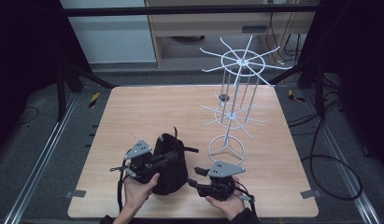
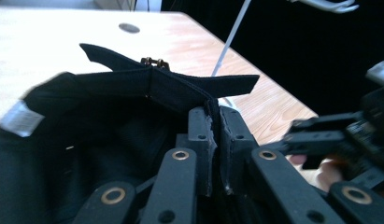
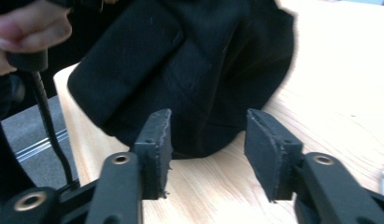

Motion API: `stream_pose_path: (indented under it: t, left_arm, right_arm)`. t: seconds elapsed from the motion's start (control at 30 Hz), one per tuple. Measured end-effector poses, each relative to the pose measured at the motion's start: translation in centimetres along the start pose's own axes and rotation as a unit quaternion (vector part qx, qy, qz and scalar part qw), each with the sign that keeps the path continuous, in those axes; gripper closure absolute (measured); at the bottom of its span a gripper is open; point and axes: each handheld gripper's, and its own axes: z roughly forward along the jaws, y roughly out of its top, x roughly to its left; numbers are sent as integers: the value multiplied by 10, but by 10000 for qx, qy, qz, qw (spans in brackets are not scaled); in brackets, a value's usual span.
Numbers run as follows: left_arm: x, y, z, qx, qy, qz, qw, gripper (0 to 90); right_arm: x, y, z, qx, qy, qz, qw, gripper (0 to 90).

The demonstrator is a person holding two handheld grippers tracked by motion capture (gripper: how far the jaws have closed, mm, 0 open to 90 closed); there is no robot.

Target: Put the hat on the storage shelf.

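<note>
Dark curtains and a grey floor surround a pale wooden table [image 1: 133, 112], which carries a black cap [image 1: 170, 163] near the middle of its near edge and a white wire display rack [image 1: 234, 109] toward its far right part. By the look of it the cap lies crown-down with its hollow turned up toward the left gripper [image 2: 216, 140], though the fabric is so dark that this is hard to be sure of. That gripper's jaws are pressed together on the cap's rear adjustment strap [image 2: 180, 86], the band running crosswise to the jaws and sticking out on both sides of them. Inside the hollow I see a small white label [image 2: 19, 119] and nothing else; the cap holds no object.

The right gripper [image 3: 206, 147] sits just right of the cap, near the table's near edge, with its jaws standing apart and nothing between them. The cap's rounded side lies straight ahead of those pads, close but apart. With the left already holding the strap, the right is the free one, and the rack's hooks lie beyond it toward the far right corner.
</note>
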Motion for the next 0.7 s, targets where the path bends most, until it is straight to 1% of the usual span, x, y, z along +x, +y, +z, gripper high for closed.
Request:
stream_pose_path:
  t: [0.07, 0.1, 0.13, 0.23, 0.27, 0.3, 0.37, 0.43, 0.47, 0.5, 0.53, 0.6, 0.63, 0.67, 0.7]
  left_arm:
    - [-4, 3, -4, -72, -62, 60, 9999, 837]
    - [-4, 3, -4, -72, -62, 60, 9999, 837]
    - [-6, 4, -6, -122, -93, 96, 9998, 837]
    - [-11, 6, -9, -194, -172, 140, 9996, 838]
    - [-11, 6, -9, -194, -172, 140, 9996, 838]
    - [-13, 6, -9, -213, -191, 153, 9995, 838]
    - [-16, 6, -8, -216, -235, 202, 9993, 838]
    - [-16, 6, -8, -206, -252, 231, 9992, 838]
    - [-16, 6, -8, -222, -260, 226, 9992, 838]
    - [-16, 6, -8, -222, -260, 226, 9992, 838]
    - [-16, 6, -9, -236, -268, 223, 9991, 838]
    - [-15, 7, -11, -290, -252, 246, 9990, 838]
    - [-15, 7, -11, -303, -247, 250, 9989, 837]
    - [-14, 7, -13, -336, -182, 309, 9988, 837]
    - [-14, 7, -14, -343, -127, 344, 9987, 838]
  right_arm:
    - [2, 1, 1, -45, 89, 3, 9999, 466]
    - [2, 1, 1, -45, 89, 3, 9999, 466]
    - [2, 2, 0, -135, 176, -1, 9998, 449]
    - [2, 4, -1, -213, 283, 19, 9994, 442]
    - [2, 4, -1, -213, 283, 19, 9994, 442]
    - [3, 4, 0, -236, 405, 51, 9989, 463]
    - [4, 4, 2, -183, 527, 44, 9984, 575]
    - [5, 5, 3, -89, 567, 2, 9984, 727]
    - [6, 5, 3, -49, 539, -43, 9985, 792]
    - [6, 5, 3, -49, 539, -43, 9985, 792]
    - [6, 7, 2, -57, 496, -73, 9987, 858]
    - [7, 8, 1, -62, 455, -97, 9989, 865]
    - [8, 10, 0, -70, 360, -180, 9992, 870]
    - [8, 13, -3, -65, 231, -316, 9992, 872]
    - [8, 15, -4, -64, 175, -355, 9992, 872]
